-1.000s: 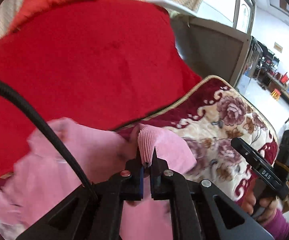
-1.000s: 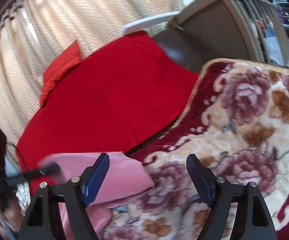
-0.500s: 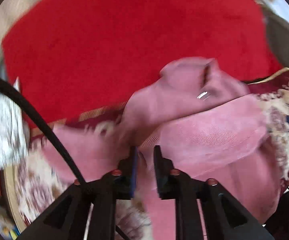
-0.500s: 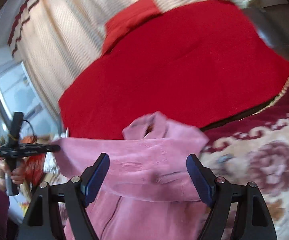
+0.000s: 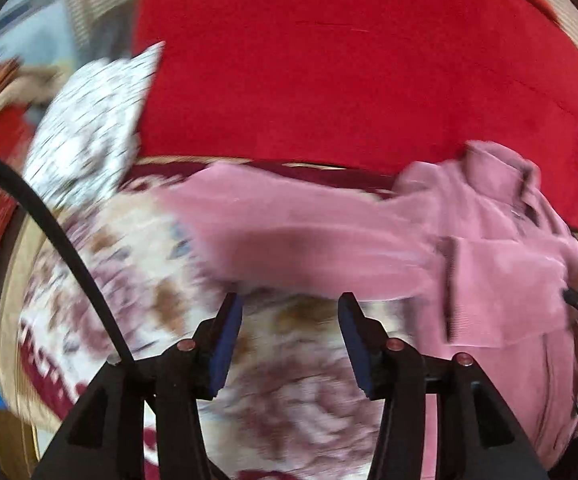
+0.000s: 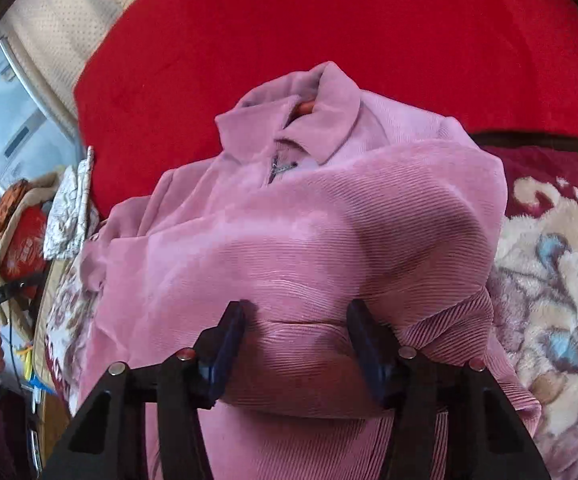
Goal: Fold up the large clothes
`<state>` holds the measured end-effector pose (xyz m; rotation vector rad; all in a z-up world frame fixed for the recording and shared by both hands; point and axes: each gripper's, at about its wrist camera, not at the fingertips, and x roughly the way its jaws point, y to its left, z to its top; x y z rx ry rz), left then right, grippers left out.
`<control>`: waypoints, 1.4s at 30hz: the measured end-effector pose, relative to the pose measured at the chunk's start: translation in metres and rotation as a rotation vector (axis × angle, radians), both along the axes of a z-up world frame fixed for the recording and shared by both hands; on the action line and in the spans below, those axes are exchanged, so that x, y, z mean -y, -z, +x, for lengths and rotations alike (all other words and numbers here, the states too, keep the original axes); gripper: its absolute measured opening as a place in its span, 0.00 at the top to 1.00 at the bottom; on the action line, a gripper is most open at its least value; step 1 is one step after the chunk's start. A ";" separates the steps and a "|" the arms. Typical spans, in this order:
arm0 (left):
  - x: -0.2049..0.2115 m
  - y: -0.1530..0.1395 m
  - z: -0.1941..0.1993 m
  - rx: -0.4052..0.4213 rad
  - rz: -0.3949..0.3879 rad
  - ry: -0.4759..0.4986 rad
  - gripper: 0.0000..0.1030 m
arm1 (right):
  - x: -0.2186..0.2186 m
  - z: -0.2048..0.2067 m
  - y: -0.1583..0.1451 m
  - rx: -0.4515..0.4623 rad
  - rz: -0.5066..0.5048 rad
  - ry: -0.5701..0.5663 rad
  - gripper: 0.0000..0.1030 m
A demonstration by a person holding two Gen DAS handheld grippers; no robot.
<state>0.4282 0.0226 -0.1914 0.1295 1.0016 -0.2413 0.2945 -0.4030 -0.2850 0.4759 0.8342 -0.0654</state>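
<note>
Left gripper has just been opening, nothing between its jaws; right gripper closing astride the soft, bulky pink corduroy jacket on the floral blanket. Sleeve at twelve o'clock: grab its edge.

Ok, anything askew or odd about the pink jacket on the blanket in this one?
Yes: the pink corduroy jacket lies bunched on the floral blanket, one sleeve trailing sideways and a fold humped over the front below the collar. It is rumpled, not flat. No damage shows; the left view is blurred.
</note>
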 end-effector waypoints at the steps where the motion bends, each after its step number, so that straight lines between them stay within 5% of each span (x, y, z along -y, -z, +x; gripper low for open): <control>1: -0.013 0.000 0.001 -0.001 -0.018 -0.034 0.49 | -0.001 -0.002 -0.006 0.007 -0.010 0.001 0.44; 3: -0.044 0.001 0.006 -0.004 -0.075 -0.130 0.37 | -0.003 -0.014 -0.028 0.097 -0.002 -0.015 0.44; 5: -0.068 0.004 0.011 -0.005 -0.134 -0.224 0.35 | -0.006 -0.030 -0.046 0.205 0.002 -0.035 0.36; 7: -0.084 0.013 0.018 -0.035 -0.190 -0.292 0.35 | -0.009 -0.043 -0.057 0.270 0.009 -0.044 0.17; 8: -0.091 0.019 0.023 -0.058 -0.228 -0.326 0.35 | -0.011 -0.050 -0.058 0.287 0.006 -0.041 0.17; 14: -0.115 0.053 0.063 -0.091 -0.459 -0.517 0.35 | -0.025 -0.050 -0.047 0.266 -0.026 -0.052 0.17; 25: -0.105 0.101 0.148 -0.136 -0.630 -0.591 0.36 | -0.009 -0.059 -0.052 0.321 -0.044 -0.002 0.17; 26: -0.103 0.103 0.154 -0.134 -0.633 -0.584 0.37 | -0.008 -0.058 -0.052 0.319 -0.046 0.003 0.17; 29: -0.094 0.109 0.168 -0.131 -0.598 -0.550 0.86 | -0.002 -0.055 -0.046 0.306 -0.050 0.017 0.18; 30: -0.091 0.109 0.171 -0.128 -0.572 -0.536 0.94 | 0.000 -0.054 -0.043 0.301 -0.049 0.022 0.18; 35: -0.085 0.065 0.156 0.028 -0.610 -0.457 0.97 | 0.010 -0.051 -0.039 0.292 -0.051 0.048 0.28; 42: -0.036 -0.068 0.101 0.225 -0.537 -0.151 0.97 | 0.017 -0.066 -0.052 0.354 -0.052 0.078 0.30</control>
